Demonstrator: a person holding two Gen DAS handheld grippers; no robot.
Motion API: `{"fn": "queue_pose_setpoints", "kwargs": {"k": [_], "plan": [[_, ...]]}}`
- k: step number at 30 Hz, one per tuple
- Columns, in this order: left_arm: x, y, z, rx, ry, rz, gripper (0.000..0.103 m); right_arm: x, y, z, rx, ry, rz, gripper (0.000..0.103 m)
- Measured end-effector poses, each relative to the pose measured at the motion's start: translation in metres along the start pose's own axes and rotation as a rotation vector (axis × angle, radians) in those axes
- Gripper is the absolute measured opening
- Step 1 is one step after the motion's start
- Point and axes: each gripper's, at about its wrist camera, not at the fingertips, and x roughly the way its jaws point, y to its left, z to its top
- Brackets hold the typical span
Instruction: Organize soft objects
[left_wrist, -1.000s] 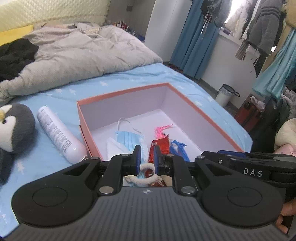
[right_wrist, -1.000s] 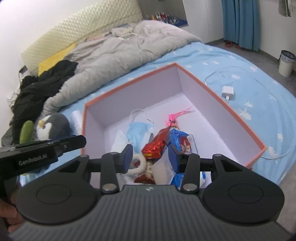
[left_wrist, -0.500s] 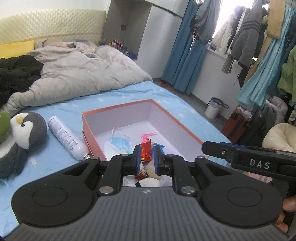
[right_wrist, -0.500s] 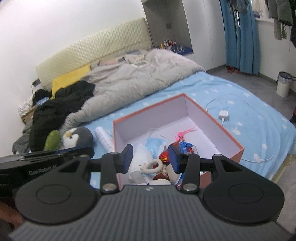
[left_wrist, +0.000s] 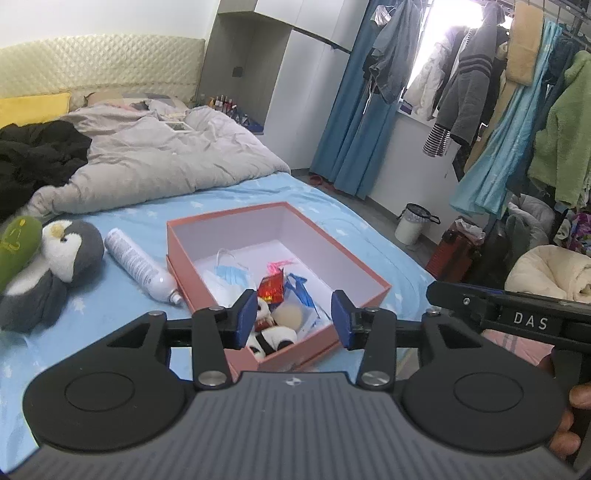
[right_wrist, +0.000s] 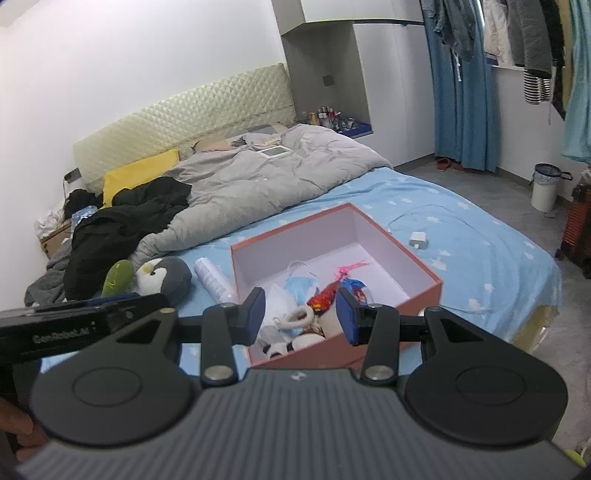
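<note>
An orange box (left_wrist: 373, 281) (right_wrist: 424, 269) with a pale inside rests on the blue bed. Inside lie a blue face mask (left_wrist: 231, 275) (right_wrist: 301, 286), a red wrapper (left_wrist: 271, 288) (right_wrist: 325, 295), blue packets and a black-and-white plush (left_wrist: 273, 338) (right_wrist: 284, 347). A grey penguin plush (left_wrist: 62, 254) (right_wrist: 162, 275) and a green plush (left_wrist: 16, 242) (right_wrist: 117, 277) lie left of the box. My left gripper (left_wrist: 293, 315) hovers above the box's near end, jaws opening, nothing between them. My right gripper (right_wrist: 301, 314) hangs open and empty beside it.
A white spray can (left_wrist: 138, 264) (right_wrist: 214, 280) lies between the penguin and the box. A grey duvet (left_wrist: 155, 155) and black clothes (right_wrist: 125, 221) cover the far bed. A white charger (right_wrist: 418, 239) with its cable lies right of the box. Clothes rack and bin (left_wrist: 413, 223) stand right.
Both grippers have risen and pulled back from the box, so more of the room shows. The left gripper's jaws, nearly shut before, now stand apart. The right jaws kept their gap.
</note>
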Motion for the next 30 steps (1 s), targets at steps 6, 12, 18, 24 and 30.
{"fn": "queue_pose_setpoints", "kwargs": {"k": [6,12,18,24,30], "plan": [[-0.018,-0.005,-0.013,0.0,0.008,0.02,0.067,-0.017,0.001,-0.013,-0.024,0.004,-0.018,0.045],[-0.027,-0.007,-0.021,-0.009,0.026,0.038,0.081,-0.029,0.003,-0.024,-0.031,-0.005,-0.016,0.045],[-0.03,-0.007,-0.025,-0.022,0.033,0.062,0.093,-0.034,0.002,-0.031,-0.041,-0.005,-0.012,0.045],[-0.04,-0.008,-0.027,-0.021,0.023,0.089,0.099,-0.041,0.004,-0.042,-0.046,-0.002,-0.008,0.045],[-0.049,-0.008,-0.033,-0.024,0.024,0.123,0.101,-0.041,0.004,-0.051,-0.049,0.014,-0.003,0.045]]}}
